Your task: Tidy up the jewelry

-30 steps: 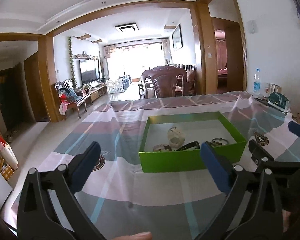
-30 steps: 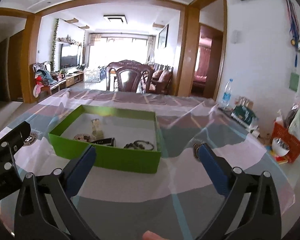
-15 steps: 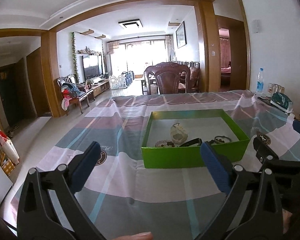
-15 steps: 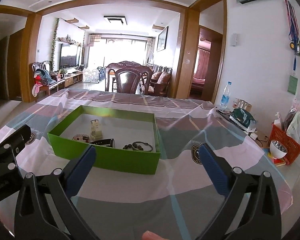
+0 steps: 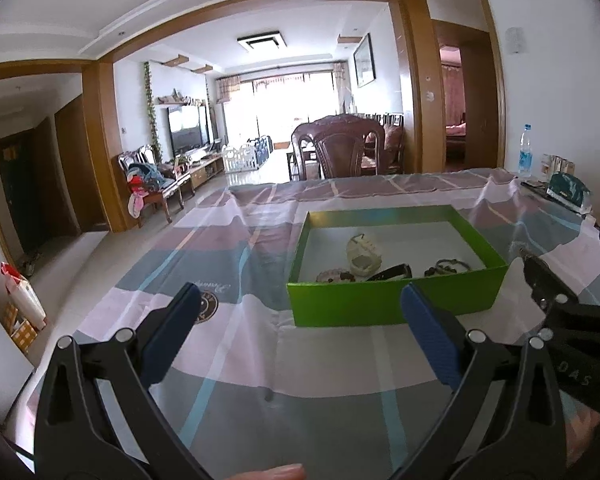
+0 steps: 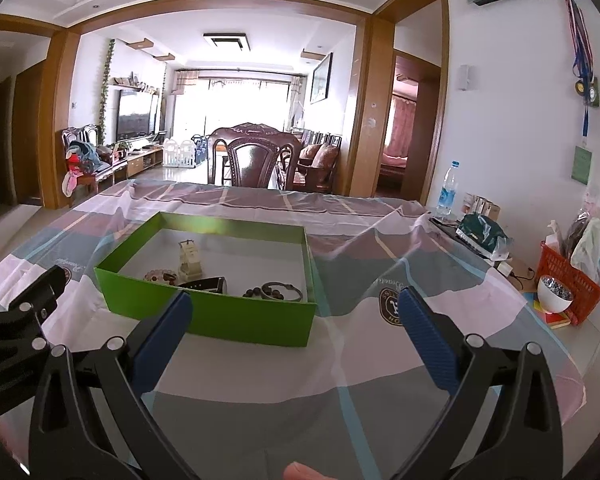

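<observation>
1. The left gripper [image 5: 298,316] has its blue-padded fingers [image 5: 168,336] spread wide with nothing between them. It hovers over the near part of the surface [image 5: 220,360], short of the box.
2. The right gripper [image 6: 296,320] is the same: fingers [image 6: 430,340] wide apart, holding nothing, above the near part of the surface and just short of the box's near wall.
3. A shallow green box [image 6: 208,314] with no lid sits on the striped cloth toward the middle of the surface, a little left of the right gripper and ahead-right of the left one.
4. All the jewelry visible lies inside the box, bunched against its near wall. From left to right in the right view: a beaded bracelet [image 6: 160,277], a cream watch [image 6: 190,261], a black band [image 6: 206,283], and a dark bead bracelet with a thin bangle [image 6: 278,291] at the near right corner.
5. The cream watch's long axis runs from the near wall toward the far wall. The black band lies crosswise, along the near wall.
6. Judged from this, no piece is in hand and the pieces are loosely heaped, so the sorting seems barely begun or else nearly over; the pictures do not settle which.
7. Along the right edge of the surface stand a water bottle [image 6: 447,190], a red basket [image 6: 572,280] and a small bowl [image 6: 554,294].
</observation>
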